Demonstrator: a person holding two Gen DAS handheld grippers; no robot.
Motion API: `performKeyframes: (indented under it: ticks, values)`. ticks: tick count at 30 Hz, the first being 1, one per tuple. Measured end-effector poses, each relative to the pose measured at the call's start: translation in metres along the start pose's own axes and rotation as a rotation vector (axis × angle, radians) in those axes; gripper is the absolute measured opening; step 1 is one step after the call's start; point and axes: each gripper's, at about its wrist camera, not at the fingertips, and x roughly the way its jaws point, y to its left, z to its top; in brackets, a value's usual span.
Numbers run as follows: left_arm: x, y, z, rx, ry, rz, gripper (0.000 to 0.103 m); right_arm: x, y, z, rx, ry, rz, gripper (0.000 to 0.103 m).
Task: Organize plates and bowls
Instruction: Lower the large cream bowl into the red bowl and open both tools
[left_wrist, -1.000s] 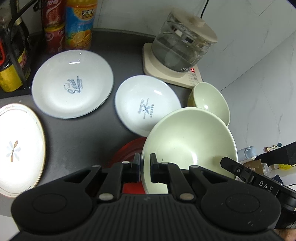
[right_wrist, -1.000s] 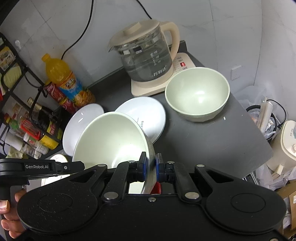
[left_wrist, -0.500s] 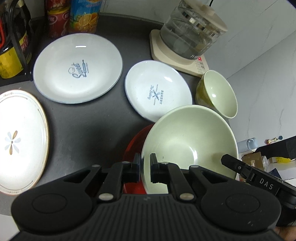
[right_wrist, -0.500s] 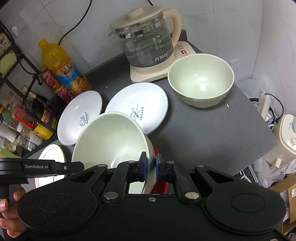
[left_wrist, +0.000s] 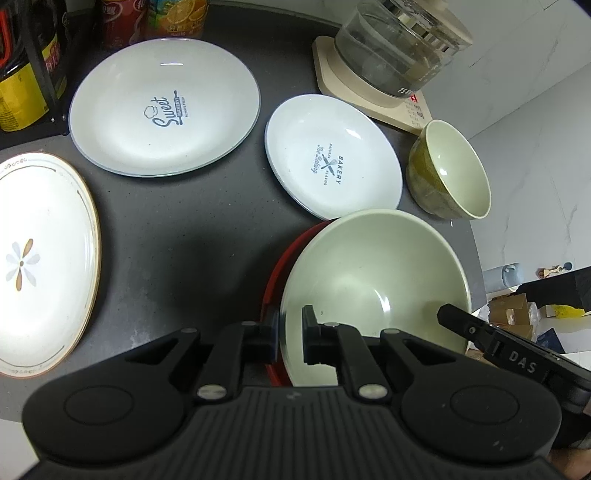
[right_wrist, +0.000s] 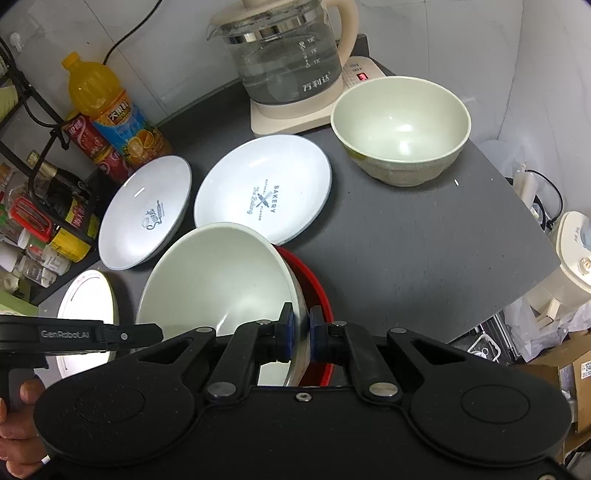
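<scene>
Lowered toward red plate (left_wrist: 275, 280): both tongs (left_wrist: 290, 334) (right_wrist: 300, 334) clamping big bowl (left_wrist: 373, 280) rim.

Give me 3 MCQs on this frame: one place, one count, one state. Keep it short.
1. Where is the wide pale green bowl?
A. Over the red plate
B. On the glass kettle
C. Inside the small green bowl

2. How many white plates with blue print lie on the dark countertop?
A. One
B. Two
C. Four

3. How is the wide bowl held?
A. By neither gripper
B. By the left gripper only
C. By both, the right gripper too

Answers: 1 A, red rim shows right beneath it. 2 B, the "Sweet" plate and the "Bakery" plate. 3 C, each gripper's jaws pinch its rim.
</scene>
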Motion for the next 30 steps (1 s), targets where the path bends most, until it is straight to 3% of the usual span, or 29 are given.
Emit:
performKeyframes:
  ticks: [6,15,19,22,27,30]
  values:
    - [0.000,0.002,0.003,-0.018,0.014,-0.006,0.010,0.008,0.000,-0.001,0.005,0.004,-0.021,0.007]
    - [-0.015,0.003,0.006,-0.015,-0.028,-0.011,0.010,0.014,0.005,-0.002,-0.029,0.019,-0.034,0.007]
    - [-0.017,0.002,0.006,-0.005,-0.036,-0.003,0.011,0.012,0.007,0.001,-0.031,0.040,-0.038,0.013]
    - [-0.020,-0.001,0.005,0.012,-0.040,0.009,0.025,0.003,0.010,0.002,-0.051,0.025,-0.032,0.029]
    - [-0.026,-0.011,0.005,0.039,-0.062,0.028,0.046,-0.010,0.009,0.004,-0.055,0.005,-0.002,0.029]
    - [-0.030,-0.019,0.005,0.061,-0.074,0.037,0.055,-0.016,0.005,0.005,-0.044,-0.003,0.011,0.036]
